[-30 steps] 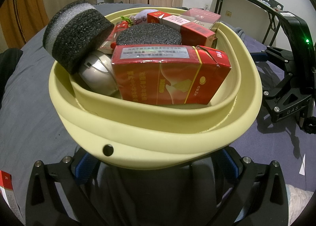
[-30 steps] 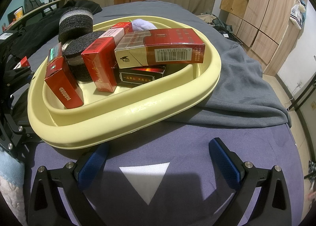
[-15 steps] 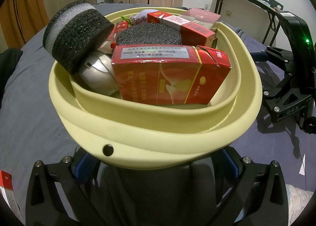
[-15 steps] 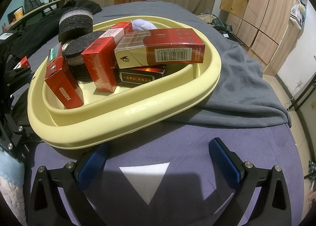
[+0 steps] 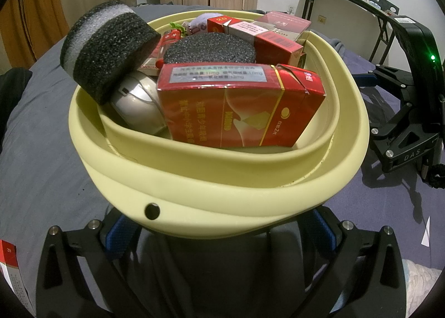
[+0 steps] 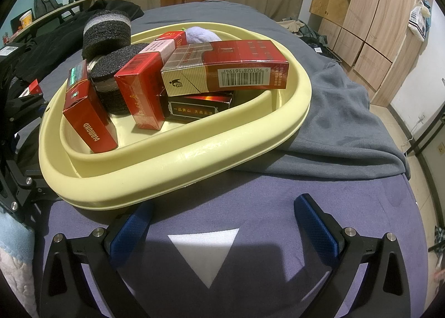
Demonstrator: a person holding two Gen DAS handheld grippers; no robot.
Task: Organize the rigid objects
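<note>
A pale yellow basin [image 5: 211, 179] [image 6: 194, 156] sits on the bed, full of rigid objects: several red cigarette boxes [image 5: 239, 112] [image 6: 225, 67], two black foam discs [image 5: 108, 48] [image 6: 107, 30], a silver mouse [image 5: 136, 106] and a purple plush [image 6: 201, 35]. My left gripper [image 5: 219, 231] is open, its blue pads [image 5: 121, 230] under the basin's near rim. My right gripper [image 6: 222, 223] is open and empty just in front of the basin, above a white triangle [image 6: 204, 251].
A grey blanket [image 6: 333, 123] lies under the basin's far side. A red box [image 5: 8, 270] lies at the left edge of the left wrist view. The right gripper's body [image 5: 408, 112] stands right of the basin. Wardrobes, curtains and a folding desk stand around.
</note>
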